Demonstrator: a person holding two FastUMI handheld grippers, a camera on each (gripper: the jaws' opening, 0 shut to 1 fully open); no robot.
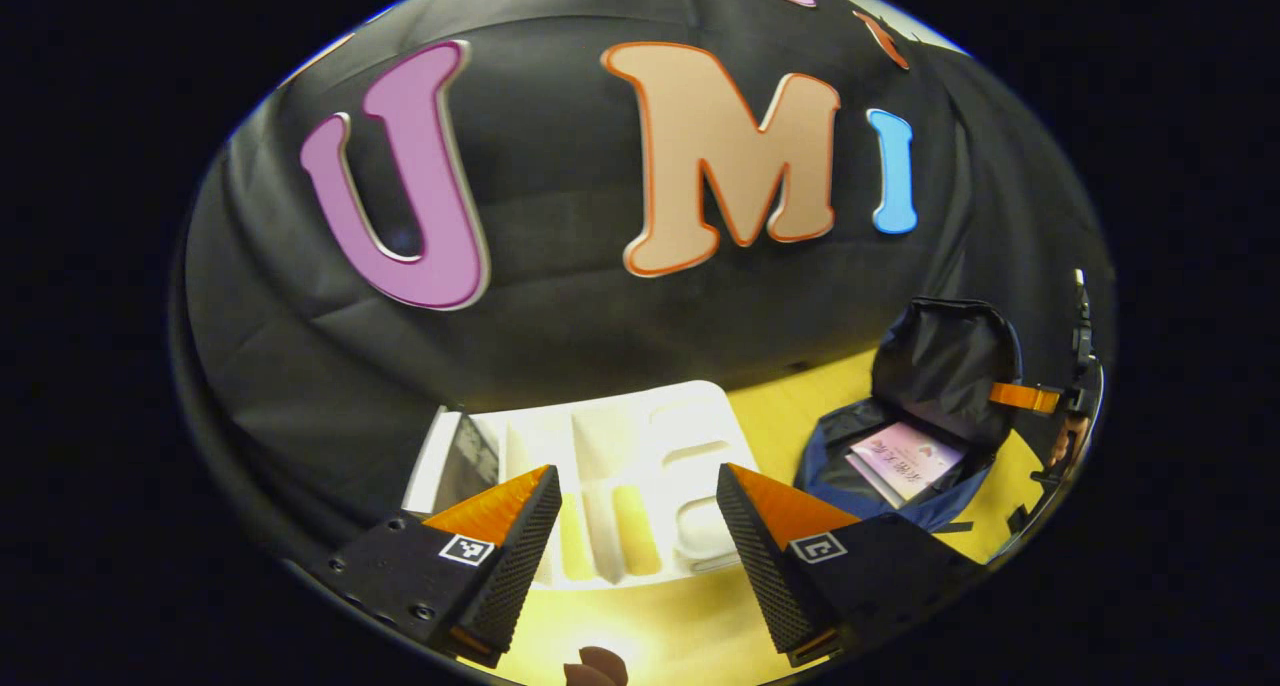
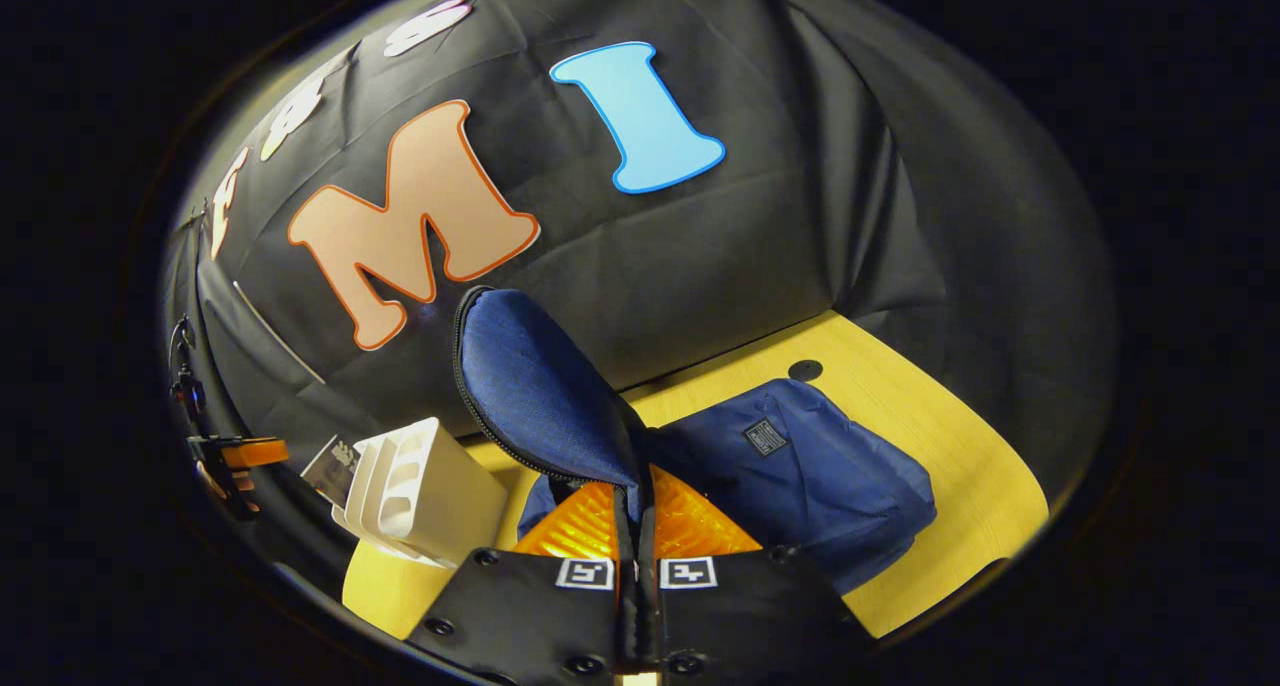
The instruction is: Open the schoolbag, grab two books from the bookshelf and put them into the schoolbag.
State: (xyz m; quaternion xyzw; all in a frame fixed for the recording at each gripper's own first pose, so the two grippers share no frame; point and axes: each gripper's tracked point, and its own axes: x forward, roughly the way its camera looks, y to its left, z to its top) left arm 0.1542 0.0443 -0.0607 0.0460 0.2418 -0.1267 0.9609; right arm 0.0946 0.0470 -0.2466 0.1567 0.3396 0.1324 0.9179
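Second book pending. Right gripper clamped on blue fabric schoolbag's flap, holding it up; one pink-covered book inside. Left gripper, fingers apart, faces white plastic bookshelf just ahead; next: reach the dark book at its left end.

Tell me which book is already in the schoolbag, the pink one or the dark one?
The pink book lies inside the open schoolbag; the dark book stands upright at the end of the white bookshelf.

Raised flap leaves schoolbag mouth open; bookshelf stands beside.
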